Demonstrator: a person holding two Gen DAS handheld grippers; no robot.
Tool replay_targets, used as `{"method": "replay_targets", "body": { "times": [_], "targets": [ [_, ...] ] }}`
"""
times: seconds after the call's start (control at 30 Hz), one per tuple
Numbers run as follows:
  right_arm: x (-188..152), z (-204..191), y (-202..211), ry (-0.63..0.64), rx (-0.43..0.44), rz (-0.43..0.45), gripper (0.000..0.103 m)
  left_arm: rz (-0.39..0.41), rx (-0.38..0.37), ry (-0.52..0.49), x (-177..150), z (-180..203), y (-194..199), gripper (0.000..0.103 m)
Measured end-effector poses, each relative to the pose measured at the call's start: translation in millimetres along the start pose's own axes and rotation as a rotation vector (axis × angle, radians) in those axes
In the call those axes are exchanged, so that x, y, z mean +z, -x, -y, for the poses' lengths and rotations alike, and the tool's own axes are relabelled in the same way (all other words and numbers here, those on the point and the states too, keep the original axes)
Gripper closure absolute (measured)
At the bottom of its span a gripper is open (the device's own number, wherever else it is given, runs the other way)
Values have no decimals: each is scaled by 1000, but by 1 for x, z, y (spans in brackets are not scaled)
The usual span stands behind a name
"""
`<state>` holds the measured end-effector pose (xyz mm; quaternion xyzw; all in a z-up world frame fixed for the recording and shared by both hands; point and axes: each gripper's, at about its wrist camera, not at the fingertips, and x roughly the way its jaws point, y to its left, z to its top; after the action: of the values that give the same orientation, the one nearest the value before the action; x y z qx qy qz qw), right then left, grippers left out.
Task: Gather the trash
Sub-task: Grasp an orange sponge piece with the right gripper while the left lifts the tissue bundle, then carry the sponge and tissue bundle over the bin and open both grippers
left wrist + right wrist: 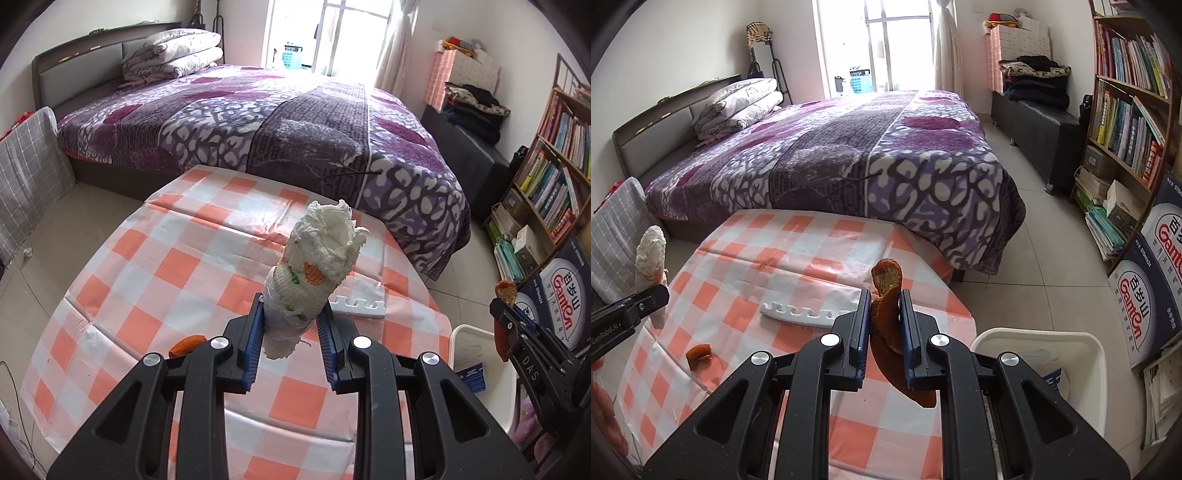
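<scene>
My left gripper [291, 314] is shut on a crumpled white paper towel wad [317, 258] with an orange print, held above the checked table [155, 266]. It also shows at the left of the right wrist view [650, 254]. My right gripper [884, 306] is shut on a curled orange peel [886, 291], held above the table's right edge; the peel also shows in the left wrist view [505, 290]. A second orange peel piece [699, 355] and a white notched foam strip [801, 314] lie on the table. A white bin [1086, 354] stands to the table's right.
A bed with a purple blanket [868, 155] lies beyond the table. A bookshelf [1126, 110] and water cartons [1137, 302] stand at the right. A dark bench with folded clothes [1034, 110] is at the far right. Tiled floor runs between bed and shelf.
</scene>
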<state>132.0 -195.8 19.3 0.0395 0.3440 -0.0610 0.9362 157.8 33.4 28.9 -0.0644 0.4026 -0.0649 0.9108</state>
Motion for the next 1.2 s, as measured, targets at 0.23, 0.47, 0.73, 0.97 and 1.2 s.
{"method": "replay_targets", "body": {
  "times": [0.23,0.47,0.73,0.97,1.2],
  "targets": [
    [-4,41,2,-86,-34,2,88,-21,-28,-25,-8,29,-8,75],
    [-4,70,11,-133,-49,28,88,-24,-59,-63,-12,66,-11,75],
    [-4,107,20,-186,-73,39,88,-40,-105,-110,-17,111,-19,75],
    [-6,142,30,-267,-95,48,88,-55,-148,-182,-29,152,-21,75],
    [-10,177,44,-339,-103,67,88,-81,-195,-259,-50,190,-22,75]
  ]
}}
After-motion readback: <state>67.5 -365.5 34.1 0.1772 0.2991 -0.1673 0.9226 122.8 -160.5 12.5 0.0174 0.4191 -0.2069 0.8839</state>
